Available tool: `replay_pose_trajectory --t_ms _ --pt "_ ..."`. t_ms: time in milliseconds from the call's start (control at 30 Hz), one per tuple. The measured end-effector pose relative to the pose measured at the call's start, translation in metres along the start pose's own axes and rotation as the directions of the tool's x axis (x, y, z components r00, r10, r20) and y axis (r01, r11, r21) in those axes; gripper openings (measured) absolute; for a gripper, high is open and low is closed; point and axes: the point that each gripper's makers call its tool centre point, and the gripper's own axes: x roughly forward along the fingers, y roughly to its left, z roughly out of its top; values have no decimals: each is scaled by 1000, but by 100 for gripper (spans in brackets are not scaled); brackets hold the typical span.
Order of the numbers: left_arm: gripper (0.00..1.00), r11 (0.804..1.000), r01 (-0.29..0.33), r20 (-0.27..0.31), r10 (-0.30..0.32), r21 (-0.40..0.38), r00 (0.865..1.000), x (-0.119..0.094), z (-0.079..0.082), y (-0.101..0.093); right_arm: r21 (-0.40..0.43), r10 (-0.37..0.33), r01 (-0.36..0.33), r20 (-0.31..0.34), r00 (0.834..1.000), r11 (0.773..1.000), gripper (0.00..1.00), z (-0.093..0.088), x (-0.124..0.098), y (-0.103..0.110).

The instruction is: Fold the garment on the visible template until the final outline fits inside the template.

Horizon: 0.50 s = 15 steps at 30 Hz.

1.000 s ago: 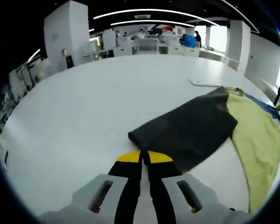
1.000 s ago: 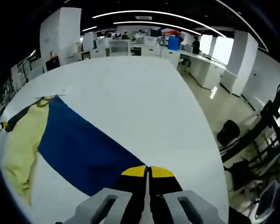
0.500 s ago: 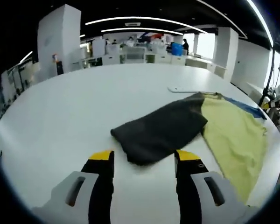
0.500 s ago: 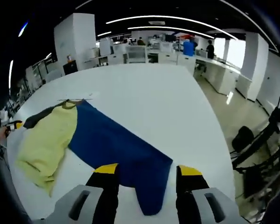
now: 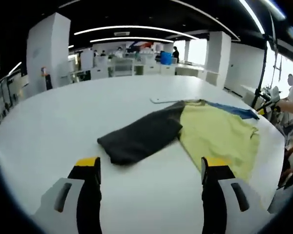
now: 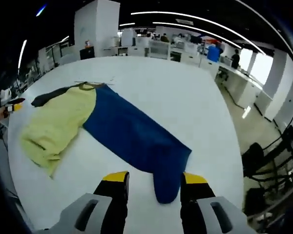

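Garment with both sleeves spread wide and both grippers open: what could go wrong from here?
The blue sleeve ends close to the table edge; a sloppy pull could drag its cuff over. The dark sleeve is already doubled at its end, so regrasping may pinch only one layer. The yellow body is rumpled near its hem, and folding over it could bulge the outline.

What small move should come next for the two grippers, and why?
Probably fold a sleeve inward: bring the right gripper forward and close it on the blue sleeve end. Both grippers are open and hold nothing, and the blue and dark sleeve lie spread out from the yellow body.
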Motion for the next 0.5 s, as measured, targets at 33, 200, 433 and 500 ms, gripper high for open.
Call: replay_pose_trajectory --t_ms 33,200,433,500 --pt "86 1000 8 1 -8 10 1000 -2 0 -3 0 0 0 -2 1000 1000 37 -2 0 1" --pt "95 998 60 6 -60 20 998 -10 0 -22 -31 -11 11 -17 1000 999 34 -9 2 1" --pt "99 990 128 36 -130 50 991 -22 9 -52 -56 -18 17 -19 1000 998 27 -11 5 2" --pt "99 988 140 34 -142 64 989 -25 10 -59 -54 -27 26 -21 999 998 25 -12 6 1"
